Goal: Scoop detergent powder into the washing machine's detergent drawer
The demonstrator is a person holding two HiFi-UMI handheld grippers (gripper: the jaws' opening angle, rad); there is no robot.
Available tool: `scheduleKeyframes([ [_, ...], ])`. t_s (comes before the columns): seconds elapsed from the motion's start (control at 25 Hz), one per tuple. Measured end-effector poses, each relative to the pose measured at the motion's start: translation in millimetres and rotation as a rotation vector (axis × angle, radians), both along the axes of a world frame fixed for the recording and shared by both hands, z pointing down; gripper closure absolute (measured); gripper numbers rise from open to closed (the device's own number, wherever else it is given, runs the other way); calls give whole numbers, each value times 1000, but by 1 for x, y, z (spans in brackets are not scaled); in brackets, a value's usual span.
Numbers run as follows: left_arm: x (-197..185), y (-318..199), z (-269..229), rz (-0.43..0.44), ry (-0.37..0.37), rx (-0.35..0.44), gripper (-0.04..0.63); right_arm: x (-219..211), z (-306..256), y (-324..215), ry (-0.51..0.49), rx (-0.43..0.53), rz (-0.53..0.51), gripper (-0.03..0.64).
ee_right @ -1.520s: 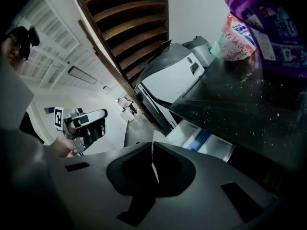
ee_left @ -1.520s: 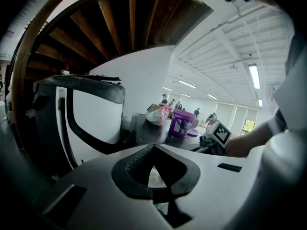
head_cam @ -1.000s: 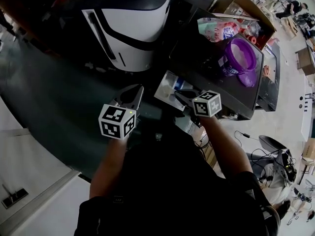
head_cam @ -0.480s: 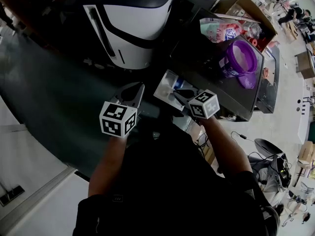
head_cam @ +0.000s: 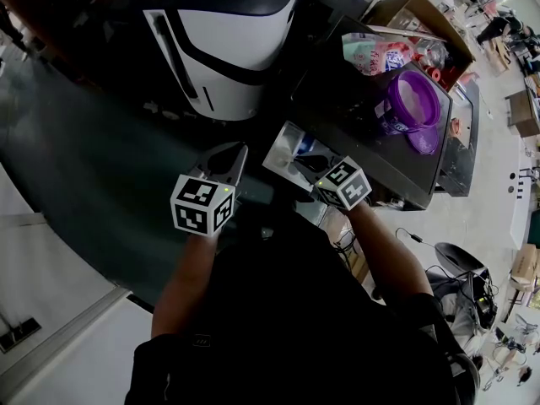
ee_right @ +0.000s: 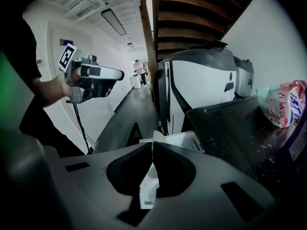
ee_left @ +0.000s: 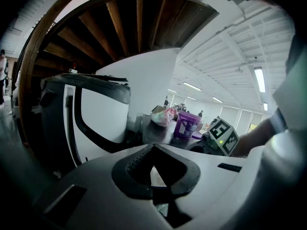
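Note:
The washing machine (head_cam: 228,49) is white with dark trim and stands at the top of the head view. Its white detergent drawer (head_cam: 291,146) is pulled out, also seen as the drawer (ee_right: 177,140) just beyond my right jaws. A purple detergent tub (head_cam: 411,99) and a pink detergent bag (head_cam: 375,53) rest on a dark top (head_cam: 354,116) to the right. My right gripper (head_cam: 304,164) hovers over the drawer, shut and holding nothing (ee_right: 152,145). My left gripper (head_cam: 236,152) hangs left of the drawer, shut and empty (ee_left: 153,146).
An open cardboard box (head_cam: 418,11) sits behind the tub. A dark floor strip (head_cam: 76,167) runs along the left, with a white wall panel (head_cam: 51,310) beside it. Cables and a chair base (head_cam: 460,251) lie at the right. Wooden stairs (ee_left: 124,28) rise overhead.
My right gripper has shifted a little left and nearer, over the drawer. The left gripper has barely moved.

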State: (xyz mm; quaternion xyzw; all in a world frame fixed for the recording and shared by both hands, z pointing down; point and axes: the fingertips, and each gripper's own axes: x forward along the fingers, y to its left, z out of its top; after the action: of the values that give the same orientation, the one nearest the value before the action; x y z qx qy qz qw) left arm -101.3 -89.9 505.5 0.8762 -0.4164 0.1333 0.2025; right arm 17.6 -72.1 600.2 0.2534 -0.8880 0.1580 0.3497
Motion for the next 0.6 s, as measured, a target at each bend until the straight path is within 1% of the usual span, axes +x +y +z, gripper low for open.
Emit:
scheduleKeyframes([
  [0.4,-4,2,2,-9,2,-2,588,-6,0,4,75,71,-74,597],
  [0.6,-5,3,2,-14,1,-3,588,-1,-1,-1,106,101,-69,597],
])
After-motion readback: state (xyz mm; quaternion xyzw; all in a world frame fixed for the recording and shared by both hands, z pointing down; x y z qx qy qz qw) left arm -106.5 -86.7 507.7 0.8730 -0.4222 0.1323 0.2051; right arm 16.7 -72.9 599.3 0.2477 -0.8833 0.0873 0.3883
